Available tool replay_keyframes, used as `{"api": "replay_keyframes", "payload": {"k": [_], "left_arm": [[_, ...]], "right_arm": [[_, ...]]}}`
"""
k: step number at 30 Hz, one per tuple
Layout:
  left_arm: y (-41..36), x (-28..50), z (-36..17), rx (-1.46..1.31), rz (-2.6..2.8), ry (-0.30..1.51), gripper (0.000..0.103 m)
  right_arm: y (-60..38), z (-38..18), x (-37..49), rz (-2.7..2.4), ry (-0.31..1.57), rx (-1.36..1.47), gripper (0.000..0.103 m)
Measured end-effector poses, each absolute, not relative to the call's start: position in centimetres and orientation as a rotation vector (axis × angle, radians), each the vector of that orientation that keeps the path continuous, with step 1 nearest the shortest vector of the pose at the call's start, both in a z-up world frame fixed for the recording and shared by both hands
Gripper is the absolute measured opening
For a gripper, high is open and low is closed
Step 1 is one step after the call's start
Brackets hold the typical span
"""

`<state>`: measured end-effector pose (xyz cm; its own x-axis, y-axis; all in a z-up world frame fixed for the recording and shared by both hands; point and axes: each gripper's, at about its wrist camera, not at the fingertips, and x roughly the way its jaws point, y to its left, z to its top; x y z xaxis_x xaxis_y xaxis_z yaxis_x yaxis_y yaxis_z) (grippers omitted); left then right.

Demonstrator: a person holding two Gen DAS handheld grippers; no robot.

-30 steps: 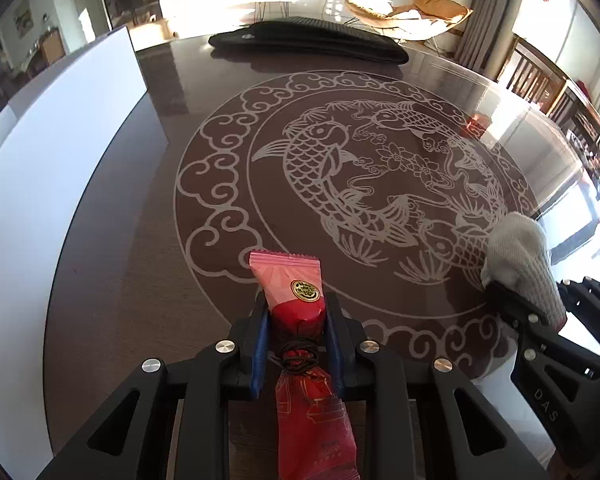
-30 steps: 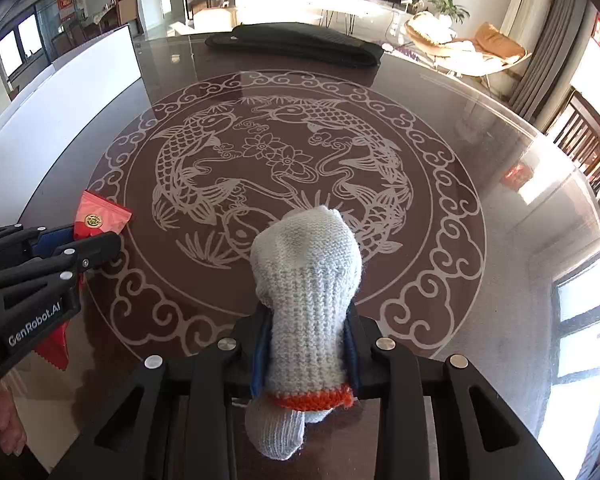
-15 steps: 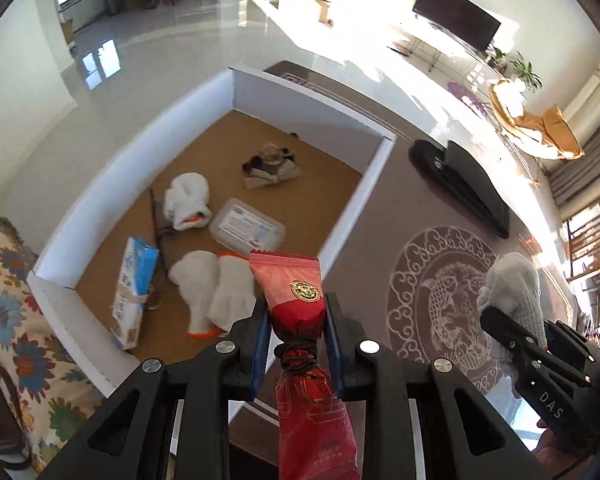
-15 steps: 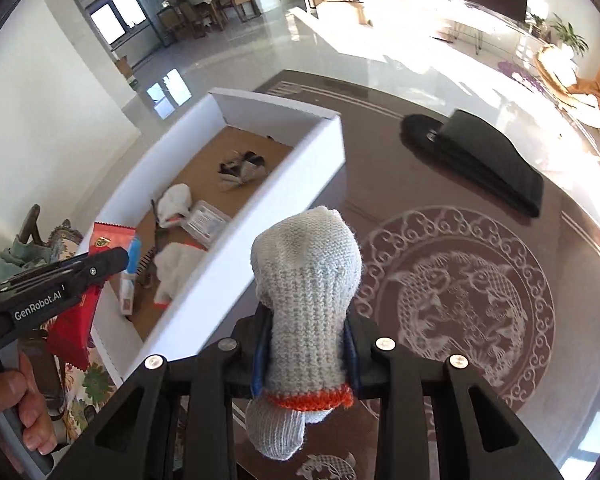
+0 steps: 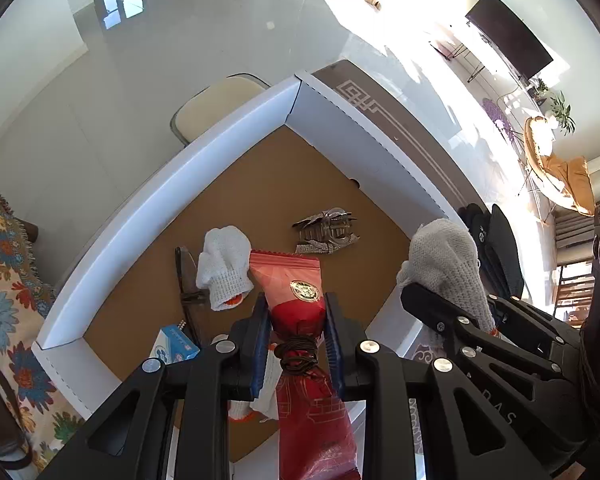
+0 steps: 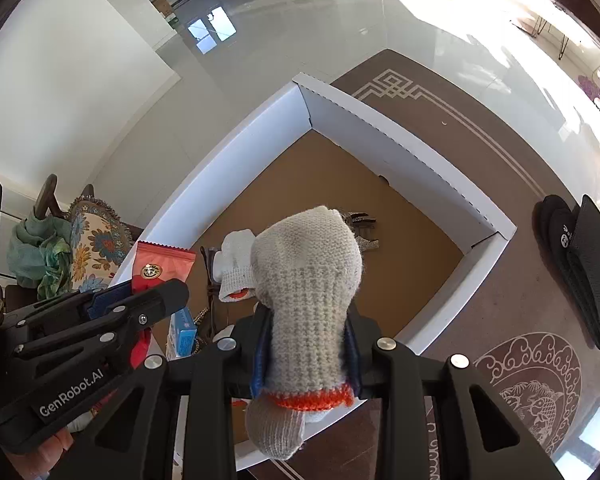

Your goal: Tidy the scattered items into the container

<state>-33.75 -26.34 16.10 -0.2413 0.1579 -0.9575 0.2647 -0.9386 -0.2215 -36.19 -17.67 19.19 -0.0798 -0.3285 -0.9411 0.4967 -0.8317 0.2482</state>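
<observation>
A white box with a brown cardboard floor (image 5: pixel 220 152) lies below both grippers. My left gripper (image 5: pixel 296 314) is shut on a red snack packet (image 5: pixel 292 280) and hangs over the box's near part. My right gripper (image 6: pixel 306 320) holds a grey knit glove with an orange cuff (image 6: pixel 308 272) over the box. Its jaws are opening, and the glove still sits between the pads. In the box lie a white glove (image 5: pixel 224 268), a metallic hair clip (image 5: pixel 326 232), a blue and white carton (image 5: pixel 174 346) and a dark strap (image 5: pixel 186 280). More white gloves are partly hidden under the left gripper.
The box stands on a brown table with a fish pattern (image 6: pixel 532 384). A black case (image 6: pixel 584 268) lies on the table to the right of the box. A chair with a floral cushion (image 5: pixel 4 280) and a cream seat (image 5: pixel 216 100) stand beyond the box.
Both grippers have swung from the fish-patterned table to above the box and now look steeply down into it. The packet and the glove came along in the jaws.
</observation>
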Motion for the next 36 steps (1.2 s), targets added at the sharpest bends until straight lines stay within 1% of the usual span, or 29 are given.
{"api": "replay_keyframes", "payload": {"k": [1, 3, 4, 5, 6, 7, 9, 11, 13, 19, 21, 24, 31, 33, 36], "left_arm": [[-26.5, -34.1, 16.0, 1.895, -2.353, 0.529, 0.025], [-26.8, -34.5, 15.7, 1.897, -2.331, 0.527, 0.027], [-26.8, -34.6, 15.5, 1.902, -2.319, 0.522, 0.028], [-26.9, -34.7, 15.4, 1.908, -2.307, 0.517, 0.033], [-26.9, -34.7, 15.3, 1.916, -2.294, 0.509, 0.041], [-27.0, -34.7, 15.3, 1.913, -2.285, 0.497, 0.044], [-27.2, -34.6, 15.3, 1.900, -2.275, 0.486, 0.059], [-27.3, -34.6, 15.5, 1.892, -2.267, 0.493, 0.067], [-27.2, -34.5, 15.8, 1.889, -2.272, 0.489, 0.069], [-26.5, -33.7, 17.7, 1.853, -2.278, 0.400, 0.071], [-26.5, -33.3, 18.4, 1.829, -2.280, 0.367, 0.077], [-26.7, -32.6, 19.4, 1.807, -2.296, 0.384, 0.081], [-26.7, -31.0, 22.1, 1.757, -2.321, 0.376, 0.083], [-26.7, -30.6, 22.9, 1.740, -2.331, 0.381, 0.087], [-26.6, -29.9, 24.3, 1.705, -2.348, 0.366, 0.088]], "right_arm": [[-17.8, 19.1, -36.5, -1.956, 0.187, 1.663, 0.035], [-18.0, 18.9, -37.0, -1.946, 0.189, 1.682, 0.042], [-18.0, 18.7, -37.3, -1.939, 0.195, 1.697, 0.051], [-18.0, 18.6, -37.3, -1.938, 0.207, 1.707, 0.056], [-18.1, 18.7, -37.5, -1.947, 0.220, 1.709, 0.057], [-18.1, 18.8, -37.6, -1.963, 0.230, 1.705, 0.057], [-17.8, 19.2, -37.8, -1.986, 0.222, 1.698, 0.057], [-17.4, 19.8, -38.0, -2.005, 0.209, 1.692, 0.057], [-17.2, 20.3, -38.0, -2.018, 0.212, 1.685, 0.057], [-16.6, 22.1, -37.1, -2.040, 0.231, 1.660, 0.057], [-16.4, 22.6, -36.9, -2.049, 0.232, 1.654, 0.057], [-16.3, 23.4, -36.3, -2.056, 0.242, 1.643, 0.057], [-16.0, 25.9, -34.6, -2.083, 0.261, 1.601, 0.057], [-15.9, 26.7, -34.2, -2.094, 0.257, 1.586, 0.057], [-15.8, 27.5, -33.5, -2.109, 0.274, 1.563, 0.057]]}}
